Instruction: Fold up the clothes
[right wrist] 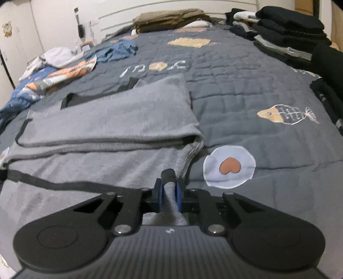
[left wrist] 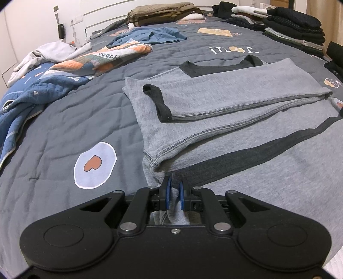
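**K:** On the bed quilt, mid-bed: grey sweatshirt lies flat, both sleeves already folded in across the body, black cuff on top, black collar at the far end.

**M:** Tongs?

**K:** Both clenched on cloth. Left gripper pinches the near-left hem corner; grey fabric runs between the blue pads. Right gripper pinches the near-right corner; black hem band pokes out above its pads.

**M:** Why both corners?

**K:** My read: one grip per corner keeps the hem edge straight and stretched, so the bottom half travels as one sheet instead of bunching. Fits a bottom-to-collar fold.

**M:** Lifted yet?

**K:** Corners look slightly raised into the jaws; the rest is flat on the quilt. Can't tell more than that.

**M:** Why sleeves in first?

**K:** Narrows it to a rectangle. The hem fold then traps them inside.

**M:** Surroundings?

**K:** Folded stack far right, more folded items at the headboard. Loose stuff left: blue garment, patterned blanket, white garment. Looks like sorted piles: done to the right, pending to the left.

**M:** Risk?

**K:** Uneven travel skews the fold; top sleeve could slip.
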### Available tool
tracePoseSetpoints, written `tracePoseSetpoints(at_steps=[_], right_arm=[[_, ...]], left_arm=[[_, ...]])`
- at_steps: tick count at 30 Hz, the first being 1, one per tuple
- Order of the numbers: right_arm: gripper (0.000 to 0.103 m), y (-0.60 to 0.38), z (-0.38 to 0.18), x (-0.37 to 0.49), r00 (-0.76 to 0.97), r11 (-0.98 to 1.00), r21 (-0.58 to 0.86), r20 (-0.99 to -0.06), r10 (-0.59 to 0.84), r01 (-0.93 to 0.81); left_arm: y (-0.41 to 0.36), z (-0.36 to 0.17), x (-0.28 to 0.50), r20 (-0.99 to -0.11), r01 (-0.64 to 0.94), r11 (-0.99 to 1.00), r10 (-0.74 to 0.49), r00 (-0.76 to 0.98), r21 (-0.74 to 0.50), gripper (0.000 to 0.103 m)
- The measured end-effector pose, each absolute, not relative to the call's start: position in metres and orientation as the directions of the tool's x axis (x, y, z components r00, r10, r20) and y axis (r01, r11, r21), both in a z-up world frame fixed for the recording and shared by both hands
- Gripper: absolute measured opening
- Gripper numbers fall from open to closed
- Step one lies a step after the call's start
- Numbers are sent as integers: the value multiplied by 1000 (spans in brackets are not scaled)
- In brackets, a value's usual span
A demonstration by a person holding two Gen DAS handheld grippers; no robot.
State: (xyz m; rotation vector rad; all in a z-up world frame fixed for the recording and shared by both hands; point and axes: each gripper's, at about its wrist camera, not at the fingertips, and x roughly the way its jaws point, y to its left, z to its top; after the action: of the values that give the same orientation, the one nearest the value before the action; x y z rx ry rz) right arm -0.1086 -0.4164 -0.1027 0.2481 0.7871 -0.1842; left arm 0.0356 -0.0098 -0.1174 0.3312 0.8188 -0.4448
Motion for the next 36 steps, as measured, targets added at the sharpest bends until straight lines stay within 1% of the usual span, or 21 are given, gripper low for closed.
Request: tracePoseSetpoints(at_steps=[4, 9, 11, 13, 16, 17, 18, 20, 22, 24, 25, 26, 31, 32, 33, 34, 35, 36], right_arm=[[11, -418, -87, -118, 733, 948, 181, -676, -74, 263], [10, -415, -70, -127, 768, 953, 180, -636, -77, 245], [12, -415, -71, -125, 742, 959, 157, -667, -74, 237], [14, -415, -74, -122, 712, 964, 132, -699, -74, 230], [14, -415, -84, -117, 665, 969, 96, -742, -83, 228], [15, -415, -86, -116, 653, 970, 90, -753, -83, 226], [15, -414, -88, -114, 643, 971, 85, -761, -82, 224], [17, -411, -88, -115, 650, 974, 84, -756, -75, 211], [18, -408, -88, -115, 656, 977, 83, -751, -69, 197], [22, -404, -88, -115, 661, 979, 81, -747, -62, 184], [25, -403, -90, -114, 657, 981, 79, -751, -60, 180], [27, -402, -92, -113, 654, 982, 73, -754, -60, 174], [27, -399, -97, -110, 654, 985, 55, -753, -66, 162], [26, -400, -98, -111, 654, 984, 56, -753, -72, 172], [24, -400, -98, -111, 656, 982, 58, -751, -76, 180], [21, -401, -96, -112, 664, 981, 68, -744, -73, 184], [16, -402, -95, -114, 672, 979, 77, -737, -71, 188], [14, -403, -94, -115, 681, 978, 87, -729, -69, 191]], left_arm=[[-7, -113, 37, -750, 495, 864, -265, 606, 95, 8], [-1, -99, 34, -712, 477, 877, -293, 638, 66, 7], [-1, -96, 32, -710, 478, 876, -294, 640, 68, 7], [-3, -98, 32, -728, 500, 863, -296, 618, 74, 7], [-8, -101, 28, -734, 511, 851, -269, 624, 123, 9], [-8, -100, 27, -735, 514, 849, -271, 621, 121, 12], [-8, -100, 27, -736, 512, 851, -273, 620, 116, 25], [-8, -99, 25, -734, 515, 850, -281, 618, 109, 41], [-10, -101, 23, -736, 534, 837, -285, 613, 121, 42], [-13, -105, 23, -746, 544, 830, -282, 604, 126, 42], [-13, -106, 23, -749, 545, 828, -280, 601, 128, 42], [-13, -107, 23, -750, 546, 828, -278, 600, 130, 42], [-11, -113, 27, -767, 533, 838, -264, 584, 118, 41], [-11, -113, 27, -764, 532, 839, -269, 586, 112, 32], [-10, -112, 28, -761, 530, 841, -274, 588, 107, 21], [-9, -112, 28, -758, 529, 843, -279, 590, 102, 19], [-8, -112, 28, -754, 527, 844, -284, 592, 96, 13], [-8, -112, 28, -751, 526, 846, -289, 594, 91, 9]])
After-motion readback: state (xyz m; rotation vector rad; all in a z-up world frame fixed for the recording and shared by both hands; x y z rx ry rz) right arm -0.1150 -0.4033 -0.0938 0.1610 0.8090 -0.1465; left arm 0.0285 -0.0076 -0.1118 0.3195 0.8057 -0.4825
